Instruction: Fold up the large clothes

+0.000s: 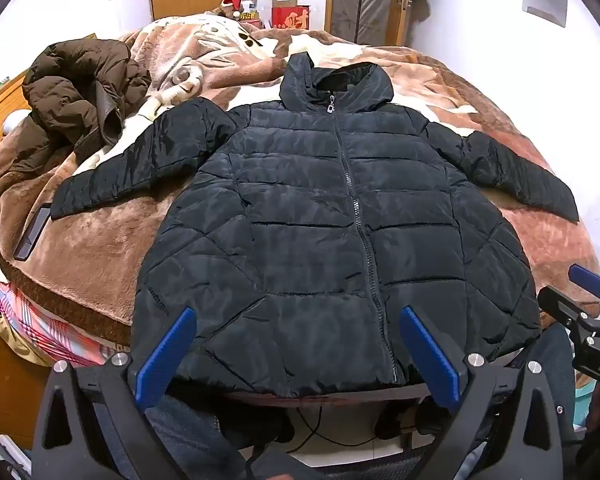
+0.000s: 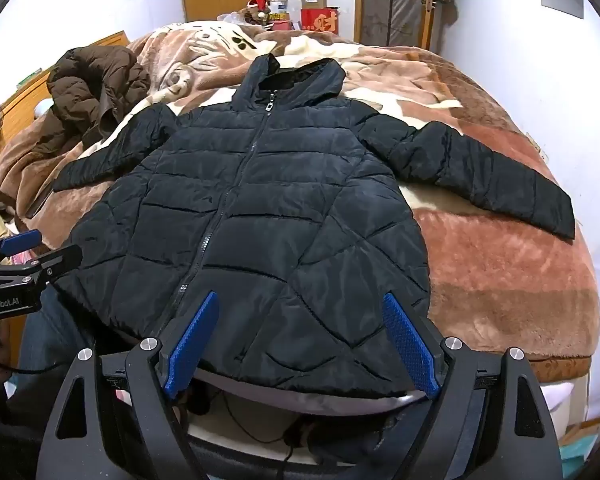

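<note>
A black quilted hooded jacket [image 1: 320, 220] lies flat and zipped on the bed, front up, both sleeves spread out, hem toward me. It also shows in the right wrist view [image 2: 260, 208]. My left gripper [image 1: 298, 314] is open and empty, hovering over the hem near the zipper. My right gripper [image 2: 300, 300] is open and empty over the hem's right half. The right gripper shows at the right edge of the left wrist view [image 1: 592, 280], and the left gripper at the left edge of the right wrist view [image 2: 20, 240].
A brown jacket [image 1: 76, 92] lies crumpled at the bed's far left. A dark phone [image 1: 32, 232] lies by the black jacket's left cuff. The brown plush blanket [image 2: 500, 272] covers the bed. Boxes and a Santa hat [image 1: 232, 2] sit beyond the bed.
</note>
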`<move>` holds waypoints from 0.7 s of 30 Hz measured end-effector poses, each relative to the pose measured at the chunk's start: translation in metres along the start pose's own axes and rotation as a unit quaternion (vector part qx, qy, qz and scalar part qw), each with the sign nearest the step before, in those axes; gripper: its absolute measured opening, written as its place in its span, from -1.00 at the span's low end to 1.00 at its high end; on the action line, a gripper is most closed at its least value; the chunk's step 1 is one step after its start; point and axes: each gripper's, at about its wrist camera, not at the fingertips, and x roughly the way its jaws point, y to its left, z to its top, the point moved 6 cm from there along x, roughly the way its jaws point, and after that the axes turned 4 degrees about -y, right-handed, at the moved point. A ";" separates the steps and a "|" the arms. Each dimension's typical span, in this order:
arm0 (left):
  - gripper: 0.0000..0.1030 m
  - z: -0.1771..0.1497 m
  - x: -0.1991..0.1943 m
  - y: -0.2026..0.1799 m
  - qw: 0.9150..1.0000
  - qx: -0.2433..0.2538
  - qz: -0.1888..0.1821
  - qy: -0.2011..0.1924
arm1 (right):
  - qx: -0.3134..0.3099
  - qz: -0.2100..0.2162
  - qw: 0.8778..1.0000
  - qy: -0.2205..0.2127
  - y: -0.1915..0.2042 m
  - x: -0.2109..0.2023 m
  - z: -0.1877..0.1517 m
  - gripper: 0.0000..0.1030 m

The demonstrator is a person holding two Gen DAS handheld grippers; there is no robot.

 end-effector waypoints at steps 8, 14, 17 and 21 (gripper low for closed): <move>0.99 0.000 0.000 0.000 1.000 0.004 0.005 0.001 | -0.004 -0.004 1.000 -0.001 0.001 0.001 0.000 0.63; 0.99 0.000 0.000 0.000 1.000 0.004 0.005 0.002 | -0.004 -0.004 1.000 0.000 0.001 0.001 -0.001 0.63; 0.99 0.000 0.000 0.000 1.000 0.003 0.004 0.003 | -0.004 -0.003 1.000 -0.001 0.001 0.001 0.000 0.63; 0.99 -0.001 0.000 0.000 1.000 0.004 0.004 0.004 | -0.003 -0.003 1.000 0.000 0.000 0.002 0.000 0.63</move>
